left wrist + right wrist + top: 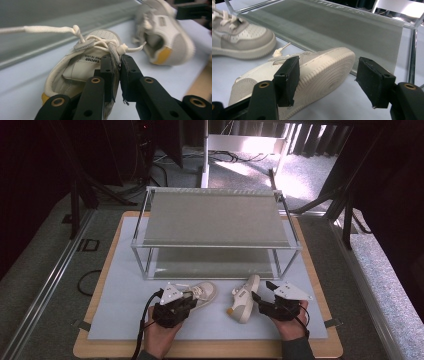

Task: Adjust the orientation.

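High view: two small cream-and-grey lace-up sneakers with yellow heel patches lie near the front edge of the pale blue mat (115,312) on the wooden table, just in front of the two-tier metal-framed rack with grey fabric shelves (215,217). Left sneaker (202,292) sits upright, toe toward the rack; left gripper (186,296) is at its heel end. Left gripper view: jaws pinched nearly shut on the collar wall of that shoe (82,67), one jaw inside the opening, one outside, laces loose above. Right sneaker (244,299) is tipped on its side, sole facing the right gripper (259,301). Right gripper view: jaws wide apart, holding nothing; ribbed cream sole (322,75) sits between them, near jaw just beside the upper, far jaw well clear of it. Step in hand, likely: left shoe secured, right one being approached for pickup, both probably headed for the rack. Next move calls for pushing the right gripper further over the shoe, closing on sole and upper, then lifting both level without dragging laces.
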The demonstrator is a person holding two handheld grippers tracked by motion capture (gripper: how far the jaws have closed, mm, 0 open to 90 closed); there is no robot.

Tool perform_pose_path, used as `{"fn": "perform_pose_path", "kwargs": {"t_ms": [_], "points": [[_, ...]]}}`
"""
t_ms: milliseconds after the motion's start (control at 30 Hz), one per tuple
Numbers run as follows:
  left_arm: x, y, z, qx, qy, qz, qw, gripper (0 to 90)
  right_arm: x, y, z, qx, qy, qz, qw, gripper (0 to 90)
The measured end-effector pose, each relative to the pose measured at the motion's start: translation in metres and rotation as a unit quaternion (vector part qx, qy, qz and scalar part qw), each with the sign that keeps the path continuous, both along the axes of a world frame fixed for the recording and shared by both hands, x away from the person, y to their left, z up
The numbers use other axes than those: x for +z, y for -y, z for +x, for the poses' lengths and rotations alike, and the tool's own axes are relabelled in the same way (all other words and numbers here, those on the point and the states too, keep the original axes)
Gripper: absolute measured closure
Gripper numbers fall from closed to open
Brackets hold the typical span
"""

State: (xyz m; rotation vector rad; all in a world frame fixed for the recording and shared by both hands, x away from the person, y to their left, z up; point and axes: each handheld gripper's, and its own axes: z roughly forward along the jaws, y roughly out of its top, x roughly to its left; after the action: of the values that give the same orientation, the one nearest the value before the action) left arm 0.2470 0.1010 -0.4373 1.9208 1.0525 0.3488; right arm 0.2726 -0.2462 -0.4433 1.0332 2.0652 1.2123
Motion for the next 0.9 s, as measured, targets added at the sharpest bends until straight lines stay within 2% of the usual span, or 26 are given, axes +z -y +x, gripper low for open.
{"fn": "perform_pose_path", "kwargs": {"t_ms": [67, 133, 200, 233, 267, 300, 333, 433, 500, 567, 667, 767, 900], "points": [[0.000, 0.000, 0.000, 0.000, 0.000, 0.000, 1.0000, 80.9, 0.000, 0.000, 0.000, 0.000, 0.000, 0.001, 1.0000, 35.1], [-0.005, -0.001, 0.001, 0.005, -0.008, 0.012, 0.9999, 80.7, 0.000, 0.000, 0.000, 0.001, 0.000, 0.002, 1.0000, 35.1], [-0.008, -0.002, 0.001, 0.001, -0.008, 0.005, 1.0000, 79.6, 0.000, 0.000, 0.000, 0.001, 0.000, 0.001, 1.0000, 35.1], [-0.009, -0.002, 0.002, -0.008, -0.012, 0.009, 0.9999, 76.9, 0.000, 0.000, 0.000, 0.001, 0.000, 0.001, 1.0000, 35.1], [-0.009, -0.002, 0.002, -0.008, -0.012, 0.009, 0.9999, 70.1, 0.000, 0.000, 0.000, 0.001, 0.000, 0.001, 1.0000, 35.1], [-0.008, -0.001, 0.001, -0.012, -0.003, 0.019, 0.9997, 70.1, 0.000, 0.000, 0.000, 0.001, 0.000, 0.002, 1.0000, 35.1], [-0.006, -0.001, 0.001, -0.020, 0.001, 0.019, 0.9996, 56.4, 0.000, 0.000, 0.000, 0.002, 0.000, 0.002, 1.0000, 35.1], [-0.002, -0.005, -0.002, -0.025, 0.019, 0.012, 0.9994, 46.0, 0.000, 0.000, 0.000, 0.002, 0.000, 0.000, 1.0000, 35.2], [-0.001, -0.009, -0.004, -0.019, 0.030, 0.014, 0.9993, 39.4, 0.000, 0.000, 0.000, 0.003, 0.000, 0.000, 1.0000, 35.1], [-0.001, -0.016, -0.006, -0.014, 0.037, 0.009, 0.9992, 36.7, 0.000, 0.000, 0.000, 0.003, 0.000, -0.001, 1.0000, 35.2], [-0.003, -0.027, -0.008, -0.002, 0.043, 0.011, 0.9990, 28.0, 0.000, 0.000, 0.000, 0.003, 0.000, -0.001, 1.0000, 35.2], [-0.005, -0.035, -0.010, 0.018, 0.044, 0.027, 0.9985, 18.8, 0.000, 0.000, 0.000, 0.004, 0.000, -0.001, 1.0000, 35.2], [-0.013, -0.043, -0.010, 0.013, 0.031, 0.019, 0.9993, 16.3, 0.000, 0.001, 0.001, 0.006, -0.001, 0.002, 1.0000, 35.1]]}}
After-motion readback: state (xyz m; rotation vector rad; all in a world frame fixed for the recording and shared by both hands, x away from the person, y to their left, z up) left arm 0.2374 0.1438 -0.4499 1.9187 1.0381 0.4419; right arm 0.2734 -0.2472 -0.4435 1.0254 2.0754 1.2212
